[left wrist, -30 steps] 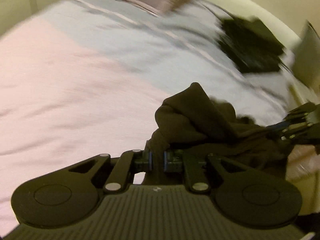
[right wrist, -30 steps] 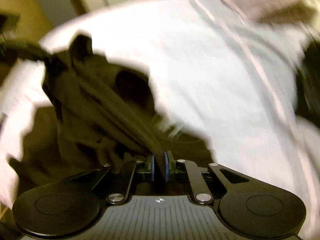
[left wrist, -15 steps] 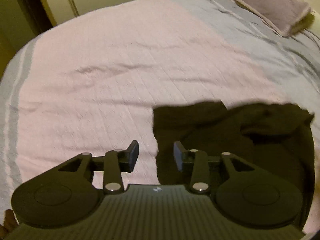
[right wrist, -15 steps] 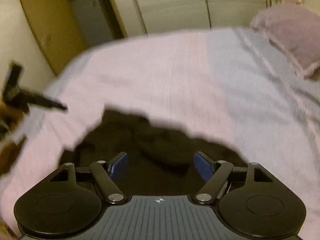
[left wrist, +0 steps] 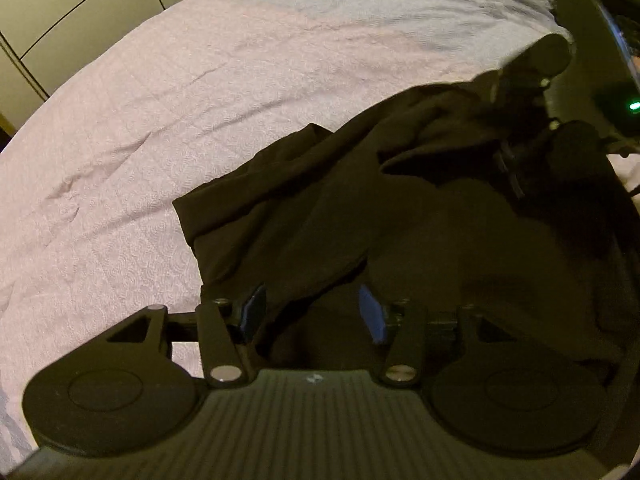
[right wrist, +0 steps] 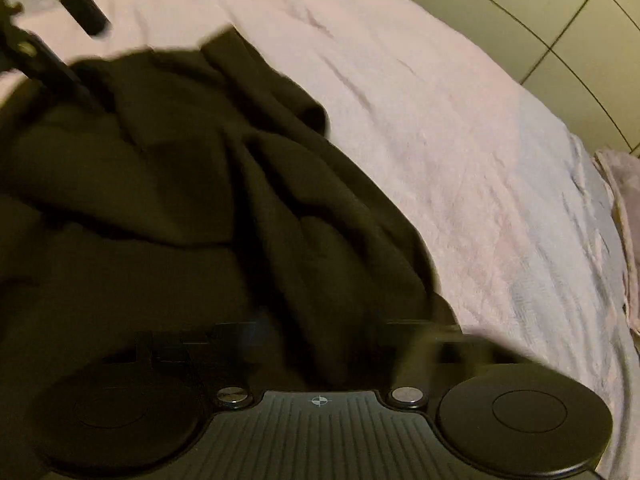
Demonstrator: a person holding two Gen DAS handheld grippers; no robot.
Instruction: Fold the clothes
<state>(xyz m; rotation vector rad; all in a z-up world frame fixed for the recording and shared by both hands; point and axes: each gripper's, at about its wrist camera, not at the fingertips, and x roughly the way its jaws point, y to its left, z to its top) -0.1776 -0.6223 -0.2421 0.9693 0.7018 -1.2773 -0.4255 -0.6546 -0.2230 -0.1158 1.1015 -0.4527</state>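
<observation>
Left wrist view: dark garment still crumpled, unfolded, near bed edge, left gripper just opening over its hem, right gripper's blurred jaws just closing, grip unclear

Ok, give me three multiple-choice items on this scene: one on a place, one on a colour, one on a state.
1. The dark garment lies:
A. on the pink bedspread
B. on a chair
C. in a basket

2. The left gripper has finger pads that are:
A. red
B. blue
C. white

3. The left gripper's fingers are:
A. clamped together
B. apart
C. out of view

Answers:
1 A: the bedspread shows all around the crumpled cloth.
2 B: both inner faces show blue.
3 B: a wide gap separates them. They have just been opening, and garment cloth lies between them unpinched.
</observation>
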